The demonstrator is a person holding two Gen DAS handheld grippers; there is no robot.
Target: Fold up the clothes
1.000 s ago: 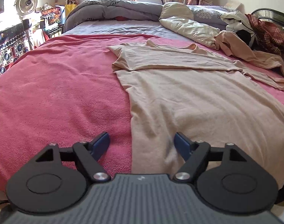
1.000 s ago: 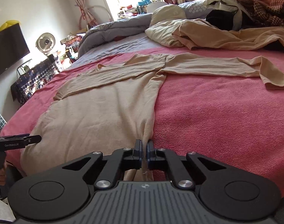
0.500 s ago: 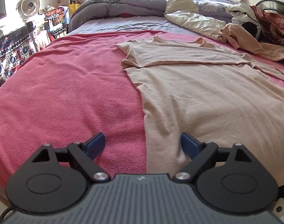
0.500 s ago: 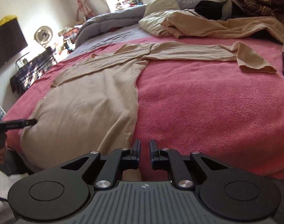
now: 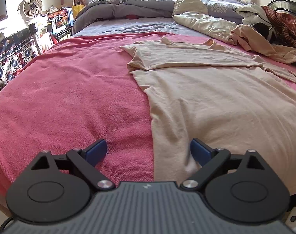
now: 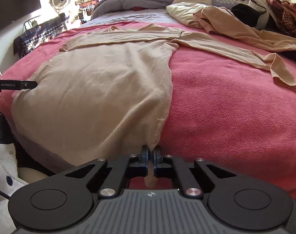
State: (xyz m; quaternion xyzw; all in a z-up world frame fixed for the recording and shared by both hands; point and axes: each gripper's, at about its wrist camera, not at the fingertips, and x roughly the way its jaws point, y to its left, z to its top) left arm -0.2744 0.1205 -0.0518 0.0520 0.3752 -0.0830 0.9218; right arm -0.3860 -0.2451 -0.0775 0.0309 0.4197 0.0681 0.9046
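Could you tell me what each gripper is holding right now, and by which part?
The right gripper pinches the beige garment at its near hem corner; the left gripper is open, holding nothing.

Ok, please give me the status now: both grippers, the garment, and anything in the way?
Left gripper open, at the beige garment near edge. Right gripper shut on its hem corner. Right sleeve lies spread on the pink blanket. Nothing in the way.

Blanket [image 5: 70, 101]: your pink cloth, coarse looped pile, matt.
Shirt [image 5: 216, 107]: your beige knit, soft, matt, stitched hem.
Left gripper [image 5: 148, 152]: your matt black plastic, blue pads, shiny metal pins.
Quilt [image 5: 204, 24]: cream, faint sheen.
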